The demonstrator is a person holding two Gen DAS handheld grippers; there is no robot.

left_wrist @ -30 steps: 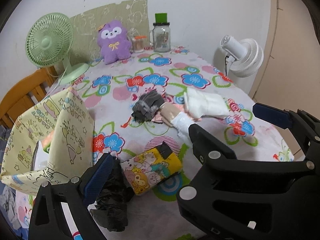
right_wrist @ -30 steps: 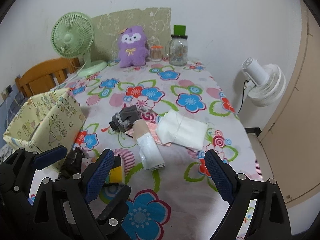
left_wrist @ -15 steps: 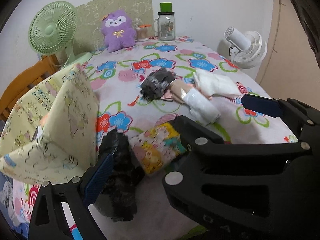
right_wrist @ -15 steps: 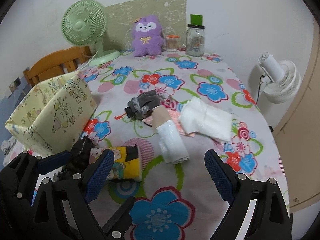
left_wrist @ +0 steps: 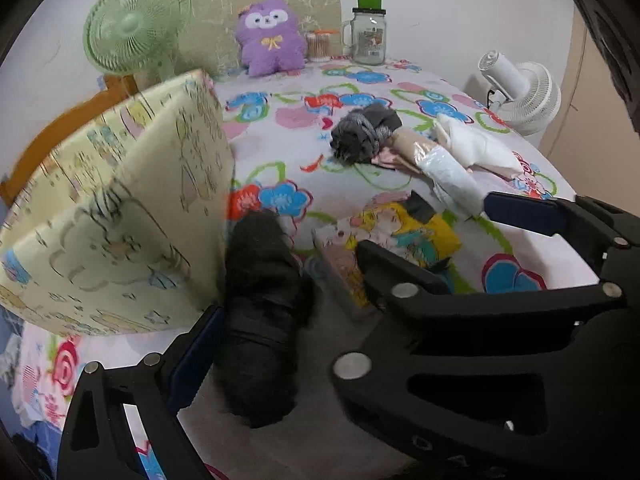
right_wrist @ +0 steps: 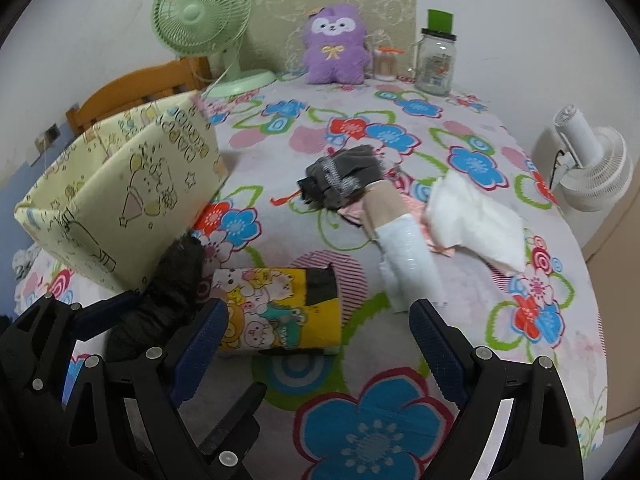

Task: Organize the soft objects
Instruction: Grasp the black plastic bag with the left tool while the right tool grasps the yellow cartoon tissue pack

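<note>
Your left gripper's [left_wrist: 352,276] fingers [left_wrist: 520,212] spread wide, straddling the black bundle [left_wrist: 260,312], holding nothing; its left pad touches or nearly touches the bundle. Right gripper [right_wrist: 320,356] fingers also apart, empty. Bundle lies on the floral surface [right_wrist: 400,408] against the yellow fabric box [right_wrist: 120,200]. Cartoon pouch [right_wrist: 280,308] just beside it at 3 o'clock. Grey sock roll [right_wrist: 344,176] and white cloth [right_wrist: 476,220] farther out, 1 o'clock.
</note>
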